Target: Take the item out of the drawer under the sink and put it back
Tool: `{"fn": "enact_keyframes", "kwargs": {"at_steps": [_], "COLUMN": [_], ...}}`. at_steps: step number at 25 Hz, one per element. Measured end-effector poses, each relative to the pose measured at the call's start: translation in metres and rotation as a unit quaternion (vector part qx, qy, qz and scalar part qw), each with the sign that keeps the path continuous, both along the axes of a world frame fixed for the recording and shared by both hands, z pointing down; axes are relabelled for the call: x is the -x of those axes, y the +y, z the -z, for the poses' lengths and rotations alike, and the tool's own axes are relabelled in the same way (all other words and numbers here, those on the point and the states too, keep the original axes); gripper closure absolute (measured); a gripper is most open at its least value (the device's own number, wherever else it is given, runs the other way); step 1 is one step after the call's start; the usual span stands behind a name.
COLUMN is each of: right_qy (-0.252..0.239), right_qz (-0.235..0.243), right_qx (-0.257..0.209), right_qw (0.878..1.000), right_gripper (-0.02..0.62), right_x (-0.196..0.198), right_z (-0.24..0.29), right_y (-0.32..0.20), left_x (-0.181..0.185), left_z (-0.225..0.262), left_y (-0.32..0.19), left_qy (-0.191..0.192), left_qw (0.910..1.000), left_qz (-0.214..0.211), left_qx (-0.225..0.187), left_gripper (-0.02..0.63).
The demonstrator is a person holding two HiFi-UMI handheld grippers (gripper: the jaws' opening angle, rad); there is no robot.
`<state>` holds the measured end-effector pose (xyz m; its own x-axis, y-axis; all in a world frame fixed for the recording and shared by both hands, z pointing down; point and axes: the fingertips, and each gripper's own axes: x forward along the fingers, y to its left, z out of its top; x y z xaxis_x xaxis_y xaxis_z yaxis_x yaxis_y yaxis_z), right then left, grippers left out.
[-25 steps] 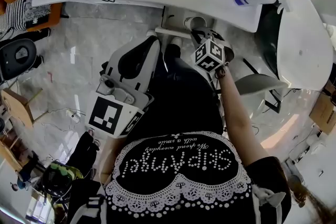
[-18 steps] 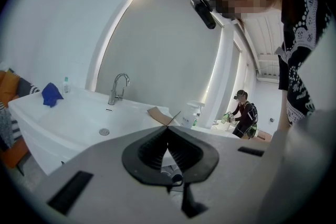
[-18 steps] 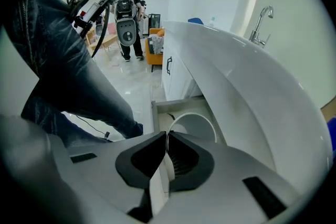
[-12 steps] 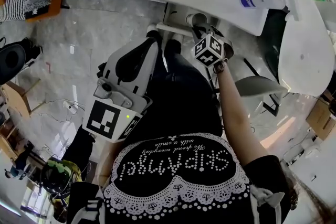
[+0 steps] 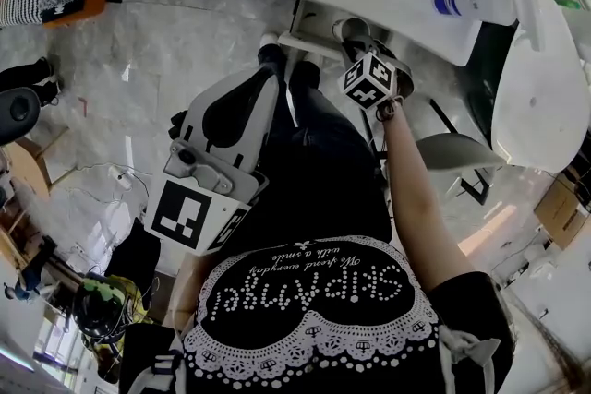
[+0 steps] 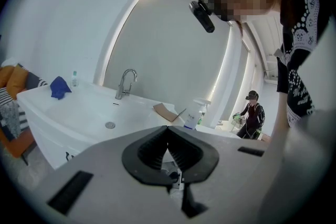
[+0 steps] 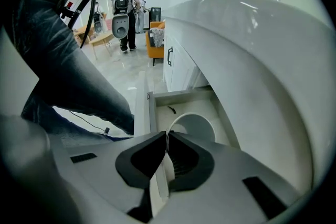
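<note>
Bowl, likely light stiff plastic, lies in the drawer at twelve o'clock from the right tool, jaws together; pinch its rim.

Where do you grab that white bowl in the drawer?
The white bowl faces mouth-up, with the walls of the open drawer close around its sides. So come from above and pinch the thin near rim, one jaw inside and one outside. The right gripper seems to hold it just that way now.

black shirt, print "with a smile"
</note>
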<state>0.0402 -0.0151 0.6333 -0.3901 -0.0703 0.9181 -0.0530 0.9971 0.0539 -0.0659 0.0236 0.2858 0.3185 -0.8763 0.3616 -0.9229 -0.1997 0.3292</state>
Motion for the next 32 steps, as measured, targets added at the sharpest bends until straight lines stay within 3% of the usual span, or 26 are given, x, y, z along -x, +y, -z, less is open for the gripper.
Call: {"fn": "enact_keyframes", "kwargs": {"at_steps": [16, 32], "right_qy": [0.021, 0.051], "right_qz": [-0.004, 0.025], "right_qx": [0.010, 0.023], "right_qw": [1.000, 0.998], "right_gripper": [0.566, 0.565], "right_x": [-0.001, 0.008], "right_z": [-0.021, -0.040], "right_y": [-0.004, -0.011], "left_x": [0.003, 0.009], "left_z": [-0.011, -0.018], "left_y": [0.006, 0.004], "left_qy": [0.010, 0.019], "left_qw": [0.9998, 0.9994], "left_qz": [0.006, 0.010], "left_qx": [0.016, 0.028], "left_gripper": [0.601, 0.601]}}
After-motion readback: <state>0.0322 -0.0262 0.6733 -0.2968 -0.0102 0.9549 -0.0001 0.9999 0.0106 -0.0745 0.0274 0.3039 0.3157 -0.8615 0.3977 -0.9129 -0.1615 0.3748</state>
